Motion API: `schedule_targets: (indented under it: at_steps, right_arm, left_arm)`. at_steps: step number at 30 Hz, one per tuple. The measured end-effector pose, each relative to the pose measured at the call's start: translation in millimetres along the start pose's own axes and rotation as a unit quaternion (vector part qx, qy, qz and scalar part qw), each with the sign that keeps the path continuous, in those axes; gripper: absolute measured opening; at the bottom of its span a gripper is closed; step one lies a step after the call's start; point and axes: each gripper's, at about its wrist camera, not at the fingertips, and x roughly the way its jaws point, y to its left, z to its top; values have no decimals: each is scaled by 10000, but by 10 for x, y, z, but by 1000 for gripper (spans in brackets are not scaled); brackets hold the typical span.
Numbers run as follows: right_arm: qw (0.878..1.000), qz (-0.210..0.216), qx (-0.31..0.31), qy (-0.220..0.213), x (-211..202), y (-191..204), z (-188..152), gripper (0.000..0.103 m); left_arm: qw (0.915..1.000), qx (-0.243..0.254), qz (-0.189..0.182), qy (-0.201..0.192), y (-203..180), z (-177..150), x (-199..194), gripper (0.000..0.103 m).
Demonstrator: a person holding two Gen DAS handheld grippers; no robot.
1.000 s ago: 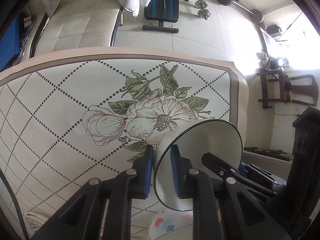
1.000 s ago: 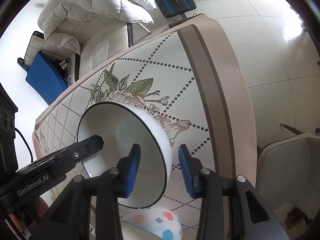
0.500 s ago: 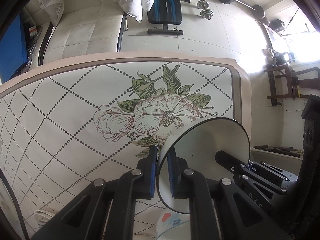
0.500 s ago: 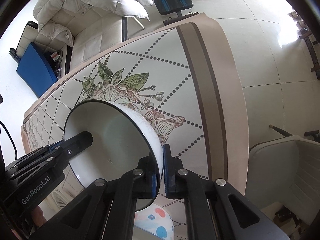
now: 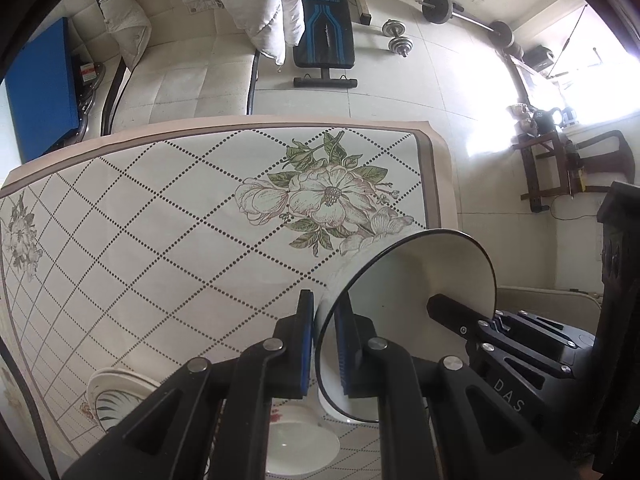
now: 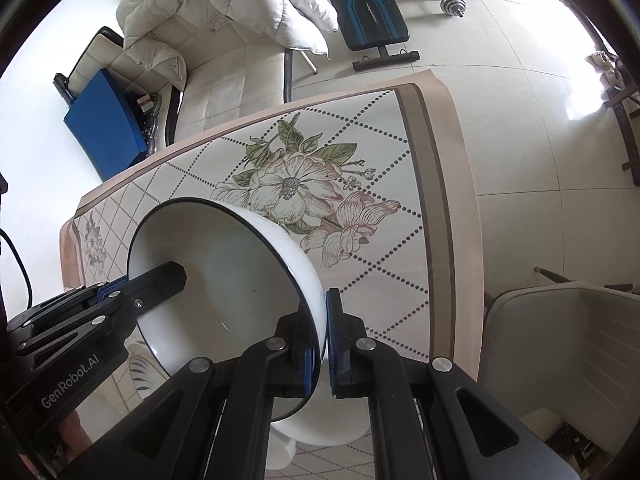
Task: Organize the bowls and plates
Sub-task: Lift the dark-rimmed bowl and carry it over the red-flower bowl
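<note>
Bowl (image 5: pixel 412 320) up off the table (image 5: pixel 160 240), white with a thin dark rim, tipped on its side, at the lower right of the left view and the lower left of the right view (image 6: pixel 224 280). Held by both grippers at once, one on each side of the rim. Left gripper (image 5: pixel 320 344) squeezed tight on the rim at the bottom middle of its view, one blue pad outside the wall and one inside. Right gripper (image 6: pixel 323 340) squeezed tight on the far side of the same rim, pads (image 6: pixel 334 336) pressed flat on the thin white wall. Right gripper seen again at the right edge of the left view, black finger reaching inside the bowl. Left gripper seen again at the left edge of the right view, black finger inside the bowl too.

Plates (image 5: pixel 116 396) with a leaf drawing at the lower left of the left view, lying flat on the table in what looks like a stack. Small white bowl (image 5: pixel 300 444) at the bottom middle, under the fingers, partly hidden.

Tablecloth (image 5: pixel 328 196) with dotted diamonds and a big flower in the middle. Sofa (image 5: pixel 180 80) at the upper left, puffy white coat (image 5: pixel 240 0) on it. Blue and black bench (image 5: pixel 324 28) at the top, dumbbell (image 5: pixel 396 38) beside it on the tiled floor (image 5: pixel 400 100).
</note>
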Motion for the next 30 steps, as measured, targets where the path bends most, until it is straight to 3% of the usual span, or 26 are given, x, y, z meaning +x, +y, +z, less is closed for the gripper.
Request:
schedule_targets:
  at_steps: [8, 17, 23, 30]
  right_arm:
    - [9996, 151, -240, 25, -276, 238, -740, 7]
    - [9982, 186, -430, 366, 22, 420, -1605, 7]
    - [9964, 43, -572, 621, 384, 503, -1935, 7]
    - [9950, -35, -500, 868, 727, 453, -2081, 7]
  left_arm:
    - [10000, -39, -41, 14, 151, -720, -268, 8]
    - [9987, -316, 7, 389, 463, -1503, 0, 8]
    - [9968, -396, 219, 651, 582, -1755, 320, 8]
    - [9947, -479, 338, 848, 636, -1844, 559, 8]
